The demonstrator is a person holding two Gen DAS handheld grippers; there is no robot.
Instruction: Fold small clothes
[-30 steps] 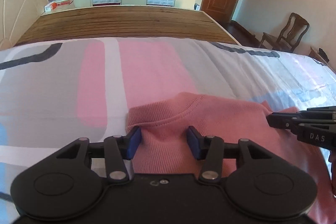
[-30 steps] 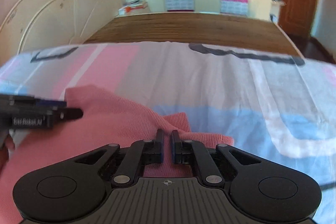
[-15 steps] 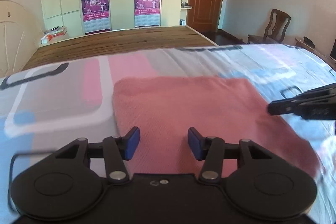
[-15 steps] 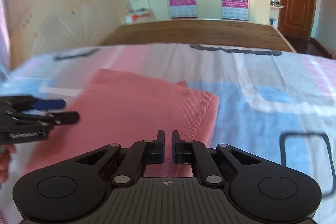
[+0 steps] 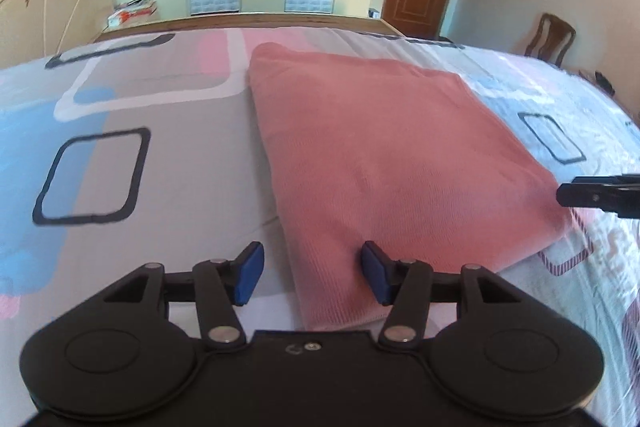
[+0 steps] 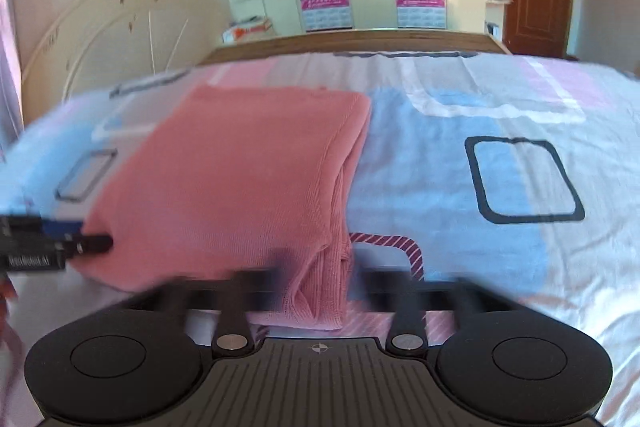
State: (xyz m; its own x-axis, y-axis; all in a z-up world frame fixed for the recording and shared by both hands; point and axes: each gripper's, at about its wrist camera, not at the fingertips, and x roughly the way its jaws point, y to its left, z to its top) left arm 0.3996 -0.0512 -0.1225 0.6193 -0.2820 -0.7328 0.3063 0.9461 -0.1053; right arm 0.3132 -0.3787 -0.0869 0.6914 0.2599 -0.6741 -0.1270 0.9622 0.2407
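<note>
Left fingers spread, straddling folded pink garment's near-left corner.

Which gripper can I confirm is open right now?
The left gripper: its blue pads stand wide apart at the near edge of the pink garment. The right gripper is motion-blurred, so unreadable.

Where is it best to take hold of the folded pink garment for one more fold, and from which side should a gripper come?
Probably the near right corner of the pink garment, where the stacked layers end in an exposed ridge. The right gripper, blurred but apparently open, already straddles it from the near side. The left gripper, open, could take the near left corner likewise.
</note>
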